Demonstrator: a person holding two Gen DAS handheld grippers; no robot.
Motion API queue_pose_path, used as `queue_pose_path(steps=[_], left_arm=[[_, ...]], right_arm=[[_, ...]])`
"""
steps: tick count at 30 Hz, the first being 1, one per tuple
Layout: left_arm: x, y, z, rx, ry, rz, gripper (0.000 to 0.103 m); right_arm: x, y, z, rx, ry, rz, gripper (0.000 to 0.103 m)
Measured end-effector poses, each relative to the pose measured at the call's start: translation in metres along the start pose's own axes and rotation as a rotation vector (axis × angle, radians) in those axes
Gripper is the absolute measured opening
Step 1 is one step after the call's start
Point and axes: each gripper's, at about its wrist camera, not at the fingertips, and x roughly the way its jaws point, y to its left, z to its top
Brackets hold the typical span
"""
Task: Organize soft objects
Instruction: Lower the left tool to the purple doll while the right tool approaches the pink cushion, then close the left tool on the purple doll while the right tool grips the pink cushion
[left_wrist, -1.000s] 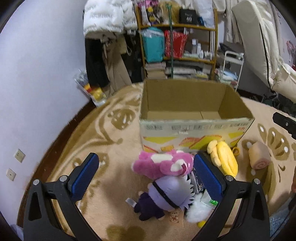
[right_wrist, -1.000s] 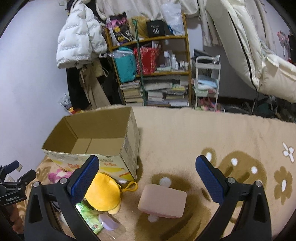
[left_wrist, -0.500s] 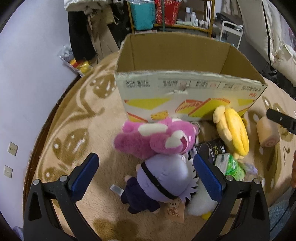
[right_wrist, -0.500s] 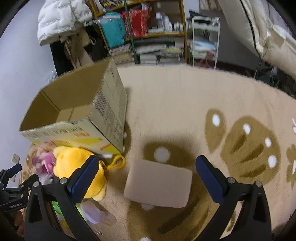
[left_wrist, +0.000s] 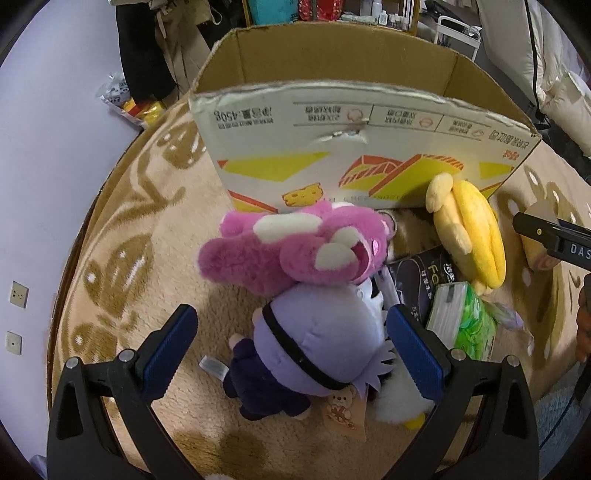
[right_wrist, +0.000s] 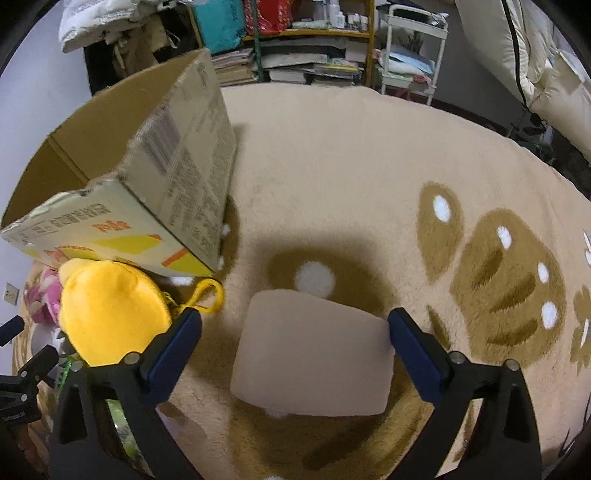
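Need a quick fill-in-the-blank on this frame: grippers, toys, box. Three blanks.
1. The left gripper is open around the ____ plush doll.
2. The pink plush toy lies on the rug in front of the cardboard ____.
3. The right gripper is open around a ____ foam block.

Missing words: purple; box; tan

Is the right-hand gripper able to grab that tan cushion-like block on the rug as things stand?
Probably yes. The right gripper is open, with the tan block lying between its fingers and nothing on top of it; the yellow plush sits off to one side.
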Motion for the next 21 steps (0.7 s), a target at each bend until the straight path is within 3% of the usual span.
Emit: queue_pose_path(steps=[9,16,21], left_arm=[[0.020,0.000,-0.001,0.015,0.070,0.008,0.101],[0.027,0.001,-0.002,0.019,0.100,-0.013,0.099],[0.033,0.004,-0.004,0.009,0.126,-0.033,0.078]], right_arm=[[0.011,-0.010,0.000,0.016,0.045,-0.033,0.095],[0.011,-0.010,0.002,0.013,0.031,-0.042,0.085],[0.008,-0.010,-0.001,0.021,0.025,-0.048,0.079]])
